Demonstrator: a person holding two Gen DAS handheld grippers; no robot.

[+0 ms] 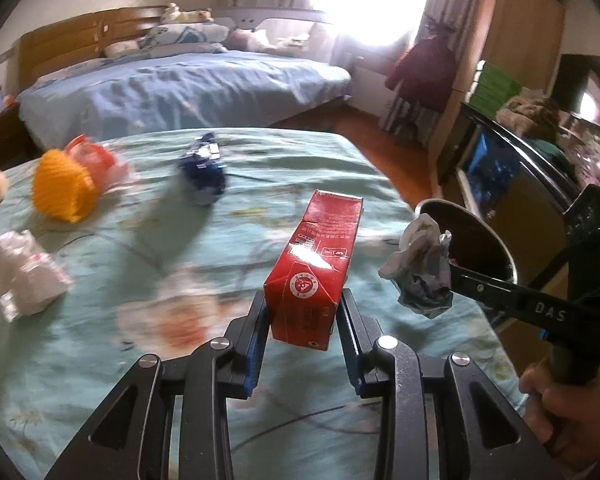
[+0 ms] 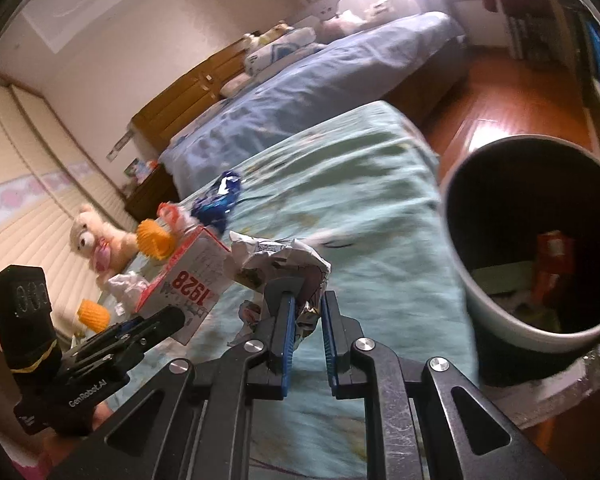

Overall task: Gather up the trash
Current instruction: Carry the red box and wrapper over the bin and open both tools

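Observation:
My left gripper (image 1: 303,308) is shut on a red carton (image 1: 314,268) and holds it above the green bedspread (image 1: 140,360); the carton also shows in the right wrist view (image 2: 192,292). My right gripper (image 2: 306,304) is shut on a crumpled paper wad (image 2: 284,264), held near the rim of a round bin (image 2: 484,300). The wad (image 1: 420,268) and bin (image 1: 512,264) also show in the left wrist view. A blue wrapper (image 1: 203,170), a white crumpled wrapper (image 1: 24,276) and a red-white wrapper (image 1: 100,160) lie on the bedspread.
An orange knitted object (image 1: 62,186) lies left on the bedspread. A teddy bear (image 2: 96,240) sits at the far left. A blue-covered bed (image 1: 180,88) stands behind. The bin holds some trash (image 2: 552,264). Wooden floor (image 2: 500,92) lies to the right.

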